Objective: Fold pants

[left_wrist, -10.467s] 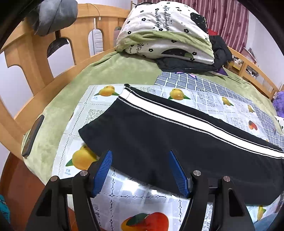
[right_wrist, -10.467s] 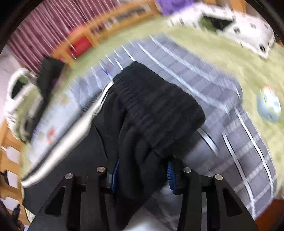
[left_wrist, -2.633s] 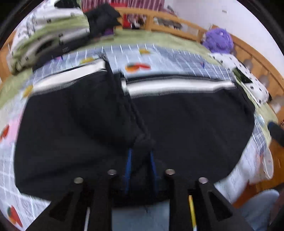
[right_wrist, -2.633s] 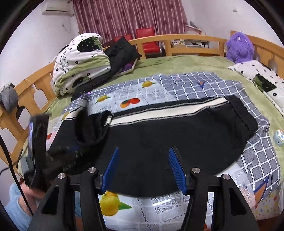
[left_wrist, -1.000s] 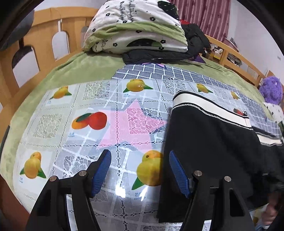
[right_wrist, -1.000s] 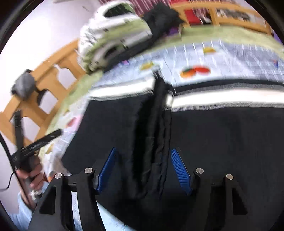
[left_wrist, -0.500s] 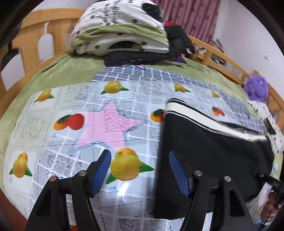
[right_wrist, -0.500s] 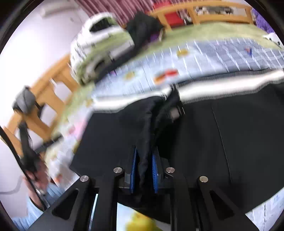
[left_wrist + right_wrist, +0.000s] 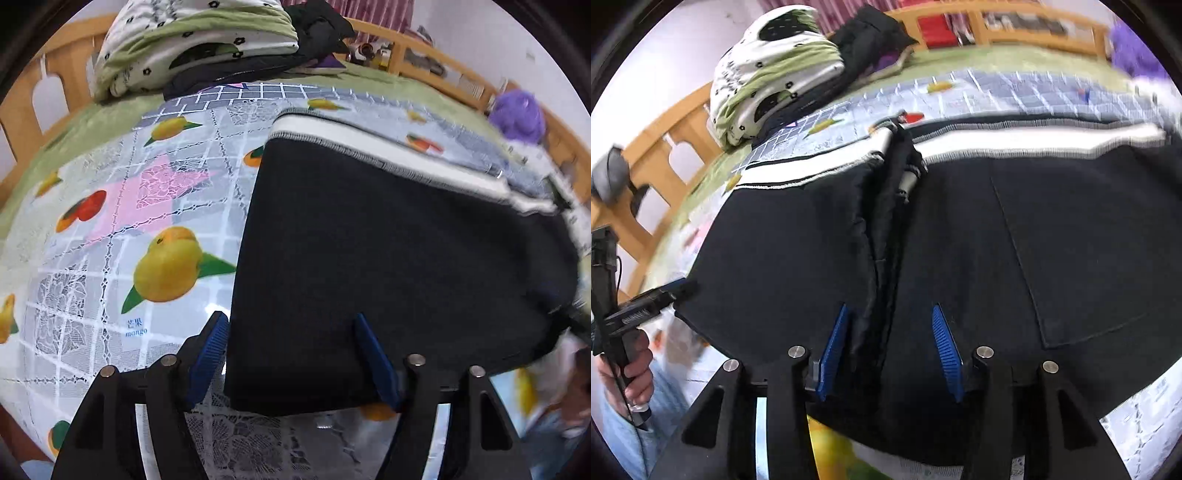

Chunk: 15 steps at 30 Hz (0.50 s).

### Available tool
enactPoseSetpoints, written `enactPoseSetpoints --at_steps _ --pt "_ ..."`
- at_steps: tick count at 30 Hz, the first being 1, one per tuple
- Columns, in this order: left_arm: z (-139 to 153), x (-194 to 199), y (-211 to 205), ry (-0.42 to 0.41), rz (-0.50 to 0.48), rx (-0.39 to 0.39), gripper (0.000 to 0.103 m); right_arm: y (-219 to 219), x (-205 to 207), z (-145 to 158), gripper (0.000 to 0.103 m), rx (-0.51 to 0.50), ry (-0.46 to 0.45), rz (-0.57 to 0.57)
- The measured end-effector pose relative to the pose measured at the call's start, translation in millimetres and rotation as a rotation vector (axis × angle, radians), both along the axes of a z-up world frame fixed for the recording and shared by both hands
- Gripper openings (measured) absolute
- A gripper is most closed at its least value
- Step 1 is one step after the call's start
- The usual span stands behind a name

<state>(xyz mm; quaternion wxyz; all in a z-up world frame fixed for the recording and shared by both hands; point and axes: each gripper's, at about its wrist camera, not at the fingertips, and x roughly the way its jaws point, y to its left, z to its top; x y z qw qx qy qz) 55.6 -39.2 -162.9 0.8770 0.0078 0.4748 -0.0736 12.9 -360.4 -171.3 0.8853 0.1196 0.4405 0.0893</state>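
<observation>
Black pants (image 9: 388, 251) with a white side stripe (image 9: 369, 142) lie folded over on the fruit-print cloth (image 9: 110, 229). My left gripper (image 9: 291, 354) is open at the near left corner of the fold, its fingers either side of the edge. In the right wrist view the pants (image 9: 1034, 240) show a raised ridge of bunched fabric (image 9: 886, 229) running up the middle. My right gripper (image 9: 890, 347) is open with that ridge between its blue pads. The left gripper (image 9: 661, 295) shows at the pants' left edge.
A folded floral quilt (image 9: 192, 40) and dark clothes (image 9: 321, 26) are piled at the head of the bed. A wooden rail (image 9: 676, 136) rings the bed. A purple plush toy (image 9: 517, 114) sits at the far right.
My right gripper was shut on the bunched fabric half a second ago and has opened. My left gripper has moved right to the pants' near corner.
</observation>
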Motion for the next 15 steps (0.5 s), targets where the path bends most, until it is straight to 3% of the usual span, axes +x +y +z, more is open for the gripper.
enactPoseSetpoints --at_steps 2,5,9,13,15 --pt "6.1 0.7 3.1 -0.003 -0.007 -0.019 0.070 1.7 -3.3 12.1 0.046 -0.011 -0.017 0.029" --pt "17.0 8.3 20.7 -0.037 0.022 -0.101 0.069 -9.4 -11.1 33.5 0.047 0.051 -0.112 0.016" --pt "25.1 32.6 29.4 -0.052 0.039 -0.114 0.067 -20.6 -8.8 50.3 0.047 0.001 -0.167 0.003" --pt "27.3 64.2 31.3 -0.049 0.008 -0.116 0.067 -60.6 -26.9 42.2 0.047 0.077 -0.123 -0.153" --pt "17.9 84.9 29.7 0.006 -0.025 -0.119 0.067 -77.1 -49.8 37.9 0.047 0.104 -0.095 -0.221"
